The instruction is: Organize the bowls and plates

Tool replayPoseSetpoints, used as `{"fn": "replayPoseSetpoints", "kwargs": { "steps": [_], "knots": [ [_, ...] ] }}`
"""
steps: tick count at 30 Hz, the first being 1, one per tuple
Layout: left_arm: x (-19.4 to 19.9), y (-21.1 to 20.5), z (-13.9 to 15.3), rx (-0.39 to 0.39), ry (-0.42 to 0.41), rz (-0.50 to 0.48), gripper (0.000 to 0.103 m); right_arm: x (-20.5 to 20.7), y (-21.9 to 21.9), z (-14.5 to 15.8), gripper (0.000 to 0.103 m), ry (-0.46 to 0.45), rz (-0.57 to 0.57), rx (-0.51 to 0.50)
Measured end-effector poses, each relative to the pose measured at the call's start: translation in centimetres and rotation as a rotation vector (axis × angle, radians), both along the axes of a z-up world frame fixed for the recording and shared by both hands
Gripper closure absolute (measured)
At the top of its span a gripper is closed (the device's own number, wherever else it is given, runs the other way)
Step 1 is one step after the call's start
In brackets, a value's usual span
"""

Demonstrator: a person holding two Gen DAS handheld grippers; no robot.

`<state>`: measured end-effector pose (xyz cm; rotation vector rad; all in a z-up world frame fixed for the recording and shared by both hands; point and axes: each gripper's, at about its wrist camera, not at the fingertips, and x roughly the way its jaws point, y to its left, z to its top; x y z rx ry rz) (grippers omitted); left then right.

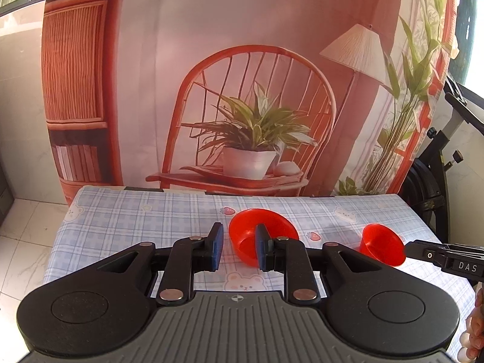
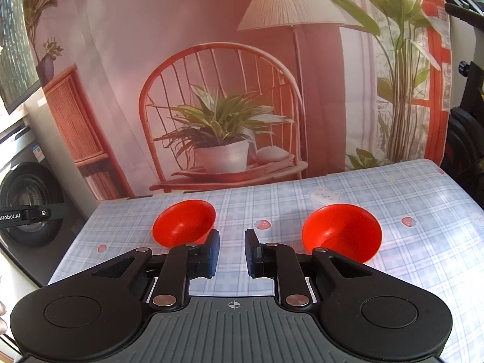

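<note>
Two red bowls stand on a blue checked tablecloth. In the left wrist view the left bowl (image 1: 261,233) sits just beyond my open left gripper (image 1: 239,249), partly behind its right finger, and the right bowl (image 1: 382,246) is further right, next to the right gripper's tip (image 1: 435,255). In the right wrist view my right gripper (image 2: 232,252) is open and empty, hovering between the left bowl (image 2: 184,222) and the right bowl (image 2: 341,231). Neither gripper holds anything.
The table (image 1: 136,217) stands against a printed backdrop of a chair, plant and lamp (image 1: 248,106). A washing machine (image 2: 27,199) is left of the table. Dark exercise equipment (image 1: 435,166) stands to the right. The table's left edge drops to a tiled floor.
</note>
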<state>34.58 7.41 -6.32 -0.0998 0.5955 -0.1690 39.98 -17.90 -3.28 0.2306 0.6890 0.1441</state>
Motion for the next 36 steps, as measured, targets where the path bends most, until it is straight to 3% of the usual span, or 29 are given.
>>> {"fn": "replayPoseSetpoints", "kwargs": {
  "steps": [4,8,14,22,25,30,36],
  "knots": [
    [4.2,0.0,-3.6,-0.061,0.079,0.009,0.071,4.0,2.3,-1.0,0.083,0.022,0.044,-0.021],
    [7.7,-0.7,-6.0,-0.038,0.103,0.006,0.071,7.8,3.7,-2.5,0.083,0.044,0.052,-0.042],
    [10.7,-1.2,-8.8,-0.08,0.154,-0.009,0.071,12.3,4.5,-5.7,0.083,0.11,0.104,-0.04],
    [11.9,-0.5,-11.5,-0.145,0.208,-0.006,0.072,15.2,5.2,-9.1,0.083,0.184,0.105,-0.001],
    [11.8,-0.5,-11.9,-0.154,0.216,-0.016,0.085,15.9,5.5,-9.5,0.083,0.202,0.121,0.005],
    [11.7,-0.1,-12.3,-0.198,0.204,-0.023,0.091,16.5,6.9,-9.9,0.084,0.201,0.15,-0.025],
    [11.8,-0.3,-12.1,-0.185,0.214,-0.02,0.092,17.1,7.8,-10.2,0.095,0.22,0.161,-0.037]
  ]
}}
